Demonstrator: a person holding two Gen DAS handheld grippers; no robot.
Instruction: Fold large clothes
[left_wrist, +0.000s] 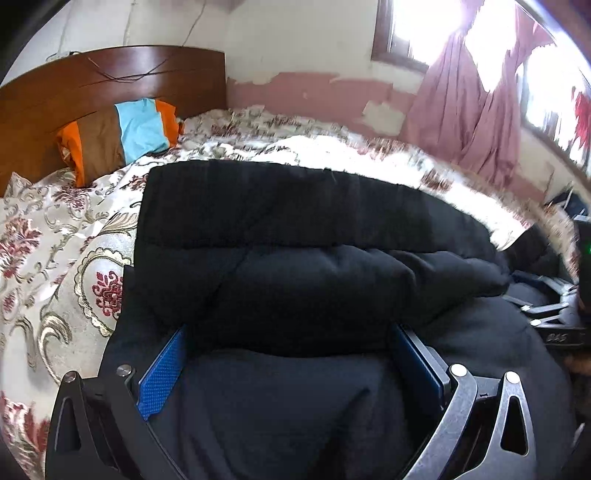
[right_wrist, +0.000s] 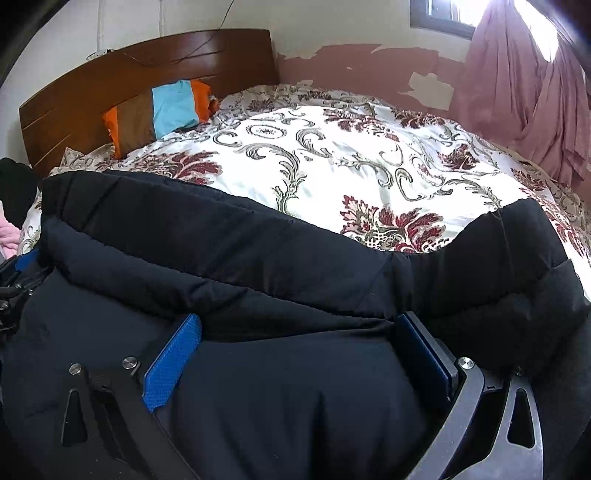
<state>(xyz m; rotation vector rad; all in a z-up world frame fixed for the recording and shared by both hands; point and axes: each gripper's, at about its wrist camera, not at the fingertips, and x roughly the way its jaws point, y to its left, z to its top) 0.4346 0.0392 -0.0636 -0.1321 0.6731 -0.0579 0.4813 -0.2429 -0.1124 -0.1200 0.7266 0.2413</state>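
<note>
Jaws first: on our left gripper (left_wrist: 288, 332) they stand wide apart, the blue pads (left_wrist: 162, 373) well separated, with a thick fold of the black padded jacket (left_wrist: 295, 236) bulging over the fingertips and hiding them. Dark fabric also fills the gap between the pads, so we cannot tell whether the tips press anything. Our right gripper (right_wrist: 297, 325) shows the same stance in its own view: jaws wide, blue pads (right_wrist: 173, 365) spread, a quilted roll of the black padded jacket (right_wrist: 236, 254) lying across the tips. In the left wrist view, part of the right gripper's metal frame shows at the far right edge, resting on the jacket.

Moving outward, we see the jacket spread across the near side of a bed covered by a white floral bedspread (right_wrist: 351, 158). Farther off, a striped pillow (right_wrist: 162, 114) in orange, brown and light blue leans against the wooden headboard (right_wrist: 147, 70). Pink curtains (right_wrist: 528, 96) hang at the right beside a bright window, below a wall with peeling pink paint.
</note>
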